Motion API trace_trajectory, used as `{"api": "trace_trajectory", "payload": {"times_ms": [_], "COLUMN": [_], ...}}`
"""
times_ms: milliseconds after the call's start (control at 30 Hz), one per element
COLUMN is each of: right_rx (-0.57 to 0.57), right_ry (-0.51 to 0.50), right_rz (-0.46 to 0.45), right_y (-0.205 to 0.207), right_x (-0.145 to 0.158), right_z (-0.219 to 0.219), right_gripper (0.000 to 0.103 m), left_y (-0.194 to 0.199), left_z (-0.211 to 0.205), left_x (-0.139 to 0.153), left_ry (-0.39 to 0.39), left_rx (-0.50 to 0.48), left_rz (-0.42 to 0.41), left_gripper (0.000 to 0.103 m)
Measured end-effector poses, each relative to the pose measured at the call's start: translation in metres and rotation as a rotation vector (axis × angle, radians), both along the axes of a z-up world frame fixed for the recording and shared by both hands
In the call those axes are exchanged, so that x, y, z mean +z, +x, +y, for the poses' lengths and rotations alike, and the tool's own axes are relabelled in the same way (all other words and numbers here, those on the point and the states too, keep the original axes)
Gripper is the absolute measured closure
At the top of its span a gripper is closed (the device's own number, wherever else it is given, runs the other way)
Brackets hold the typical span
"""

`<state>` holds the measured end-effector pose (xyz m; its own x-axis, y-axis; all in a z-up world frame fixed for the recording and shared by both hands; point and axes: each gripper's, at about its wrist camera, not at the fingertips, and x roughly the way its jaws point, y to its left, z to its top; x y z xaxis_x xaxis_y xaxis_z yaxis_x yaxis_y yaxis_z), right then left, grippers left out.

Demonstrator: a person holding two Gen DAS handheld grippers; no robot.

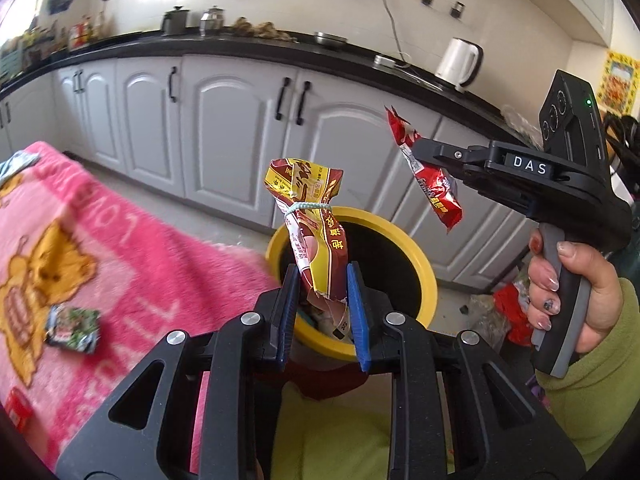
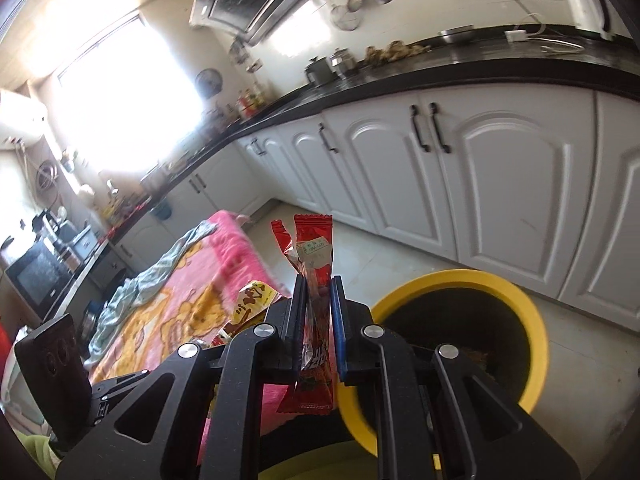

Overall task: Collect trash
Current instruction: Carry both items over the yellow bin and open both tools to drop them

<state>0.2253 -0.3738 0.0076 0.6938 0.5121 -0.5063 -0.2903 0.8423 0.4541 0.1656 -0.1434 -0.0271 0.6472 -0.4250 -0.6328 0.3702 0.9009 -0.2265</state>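
Observation:
My left gripper [image 1: 322, 280] is shut on a red and yellow snack bag [image 1: 310, 216] tied with a pale string, and holds it upright over the near rim of the yellow-rimmed black bin [image 1: 426, 276]. My right gripper [image 2: 316, 284] is shut on a red snack wrapper [image 2: 314, 256], left of the bin [image 2: 532, 308]. In the left wrist view the right gripper [image 1: 418, 150] holds that wrapper [image 1: 436, 188] above the bin's far right side. A small green and black wrapper [image 1: 74, 328] lies on the pink blanket [image 1: 132, 248].
White cabinets [image 1: 236, 128] with a black counter run behind the bin. A white kettle [image 1: 458, 62] stands on the counter. A pale cloth [image 2: 160, 272] lies on the pink blanket [image 2: 224, 264]. A red item [image 1: 18, 406] sits at the blanket's near edge.

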Motion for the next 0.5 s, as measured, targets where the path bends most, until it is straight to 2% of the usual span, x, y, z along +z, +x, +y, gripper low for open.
{"api": "trace_trajectory", "payload": {"times_ms": [200,500], "right_rx": [-0.071,-0.146], "right_ry": [-0.014,-0.004], "right_rz": [0.002,0.12], "right_y": [-0.003,0.016], "right_x": [-0.008,-0.051], "right_z": [-0.025,-0.051], "right_gripper": [0.091,0.088], "left_y": [0.018,0.056], "left_z": [-0.025,-0.058], "left_x": [-0.012,-0.047], "left_ry": [0.002,-0.002], "left_rx": [-0.04,-0.074], "left_rz": [0.034,0.114], "left_gripper": [0.085,0.084]}}
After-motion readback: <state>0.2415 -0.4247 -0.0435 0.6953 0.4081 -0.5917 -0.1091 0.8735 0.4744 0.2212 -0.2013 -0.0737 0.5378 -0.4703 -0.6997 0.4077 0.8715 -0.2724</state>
